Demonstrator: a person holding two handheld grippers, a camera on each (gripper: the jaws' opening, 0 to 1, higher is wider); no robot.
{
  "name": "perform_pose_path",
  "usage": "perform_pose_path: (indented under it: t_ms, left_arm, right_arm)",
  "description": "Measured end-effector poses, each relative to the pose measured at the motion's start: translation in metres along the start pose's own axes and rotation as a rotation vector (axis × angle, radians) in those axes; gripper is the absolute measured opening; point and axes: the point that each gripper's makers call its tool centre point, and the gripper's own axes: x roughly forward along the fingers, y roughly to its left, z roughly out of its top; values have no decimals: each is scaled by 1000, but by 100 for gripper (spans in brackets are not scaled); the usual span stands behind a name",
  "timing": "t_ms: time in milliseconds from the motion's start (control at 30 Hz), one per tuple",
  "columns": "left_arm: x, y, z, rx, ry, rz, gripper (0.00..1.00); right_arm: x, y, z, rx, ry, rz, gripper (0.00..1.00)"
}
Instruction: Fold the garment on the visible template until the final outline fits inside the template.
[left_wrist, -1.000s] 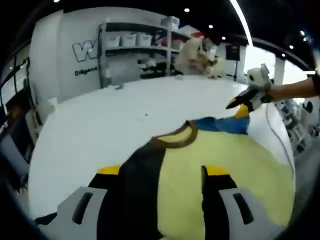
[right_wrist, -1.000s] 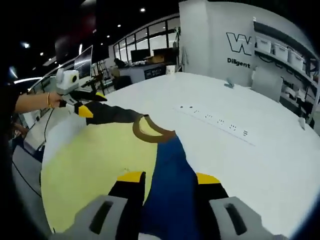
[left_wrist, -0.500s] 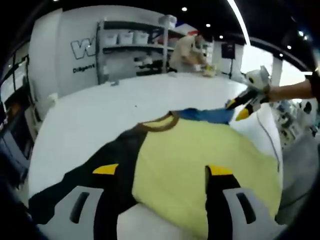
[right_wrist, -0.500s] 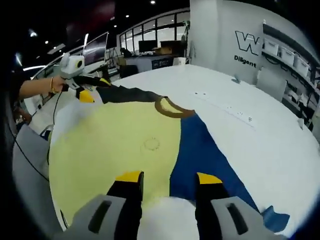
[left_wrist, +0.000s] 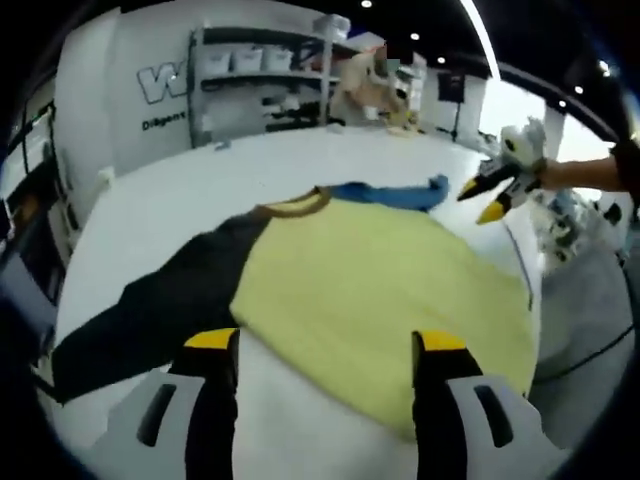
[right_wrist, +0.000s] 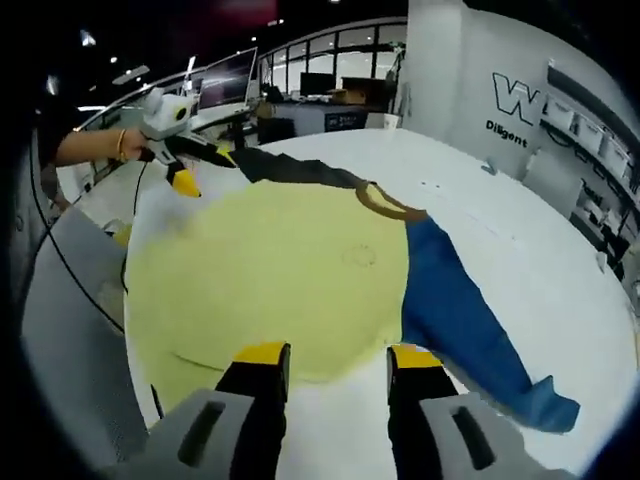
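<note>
A shirt with a yellow body (left_wrist: 370, 290) (right_wrist: 270, 265) lies spread flat on the white table (left_wrist: 200, 190). It has a brown collar (left_wrist: 295, 205) (right_wrist: 385, 203), a black sleeve (left_wrist: 160, 305) (right_wrist: 290, 168) and a blue sleeve (left_wrist: 390, 193) (right_wrist: 465, 325). My left gripper (left_wrist: 326, 342) hovers open over the near hem beside the black sleeve, nothing between its jaws. It also appears beyond the shirt as the left gripper (right_wrist: 200, 168), held by a hand. My right gripper (right_wrist: 338, 357) stands open at the hem by the blue sleeve, and shows as the right gripper (left_wrist: 482, 200) past the blue sleeve's end.
The round table's edge (right_wrist: 110, 330) curves close to the shirt's hem, with a cable (right_wrist: 70, 270) hanging off it. Shelves with bins (left_wrist: 260, 70) and a person (left_wrist: 370, 85) stand behind the table. Monitors (right_wrist: 225, 80) and desks lie further off.
Both grippers let go of the sleeves they held a second ago and drew back. The shirt now lies spread flat, both sleeves stretched out on the table.
</note>
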Motion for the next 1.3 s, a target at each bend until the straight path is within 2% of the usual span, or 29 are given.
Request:
perform_pose_path:
  t_ms: [100, 233, 367, 467, 533, 633, 733, 767, 867, 900, 967, 1133, 1200, 1233, 1300]
  left_arm:
    - [-11, -18, -12, -2, 7, -27, 68]
    - [-15, -27, -20, 6, 20, -40, 68]
    - [-24, -37, -29, 13, 29, -61, 69]
    - [-29, -52, -36, 23, 42, -89, 70]
    - [-32, -68, -49, 23, 99, -149, 72]
    - [-32, -75, -60, 75, 130, -152, 73]
    - [-33, -92, -67, 82, 164, -165, 72]
    - [-33, -91, -72, 84, 173, -170, 72]
    - [-30, -91, -80, 92, 181, -178, 71]
    - [-31, -97, -85, 105, 196, -183, 71]
    - [-31, -96, -93, 118, 237, -172, 69]
    - [-30, -106, -97, 93, 238, -189, 67]
    - [-30, -108, -103, 117, 263, -190, 66]
    - [-30, -107, -101, 154, 251, -178, 65]
    - [-30, -104, -103, 155, 275, -154, 63]
  right_arm:
    - [-6, 13, -8, -14, 12, 19, 34]
    - [-8, 17, -12, -6, 10, 24, 34]
    - [-14, 33, -16, -14, 14, 31, 34]
    - [-16, 50, -16, -58, 9, 75, 34]
    - [-15, 64, -18, -88, 17, 104, 34]
    - [-12, 85, -24, -143, 39, 142, 34]
    - [-10, 104, -30, -180, 55, 183, 35]
    - [-10, 114, -31, -197, 64, 198, 35]
    - [-9, 123, -33, -218, 74, 219, 35]
    - [-9, 130, -35, -234, 80, 240, 35]
    - [-9, 138, -38, -252, 94, 258, 35]
    - [-7, 158, -43, -262, 103, 311, 32]
    - [-7, 166, -46, -279, 117, 323, 33]
    - [-6, 167, -47, -283, 120, 324, 33]
    - [-4, 172, -50, -284, 132, 329, 29]
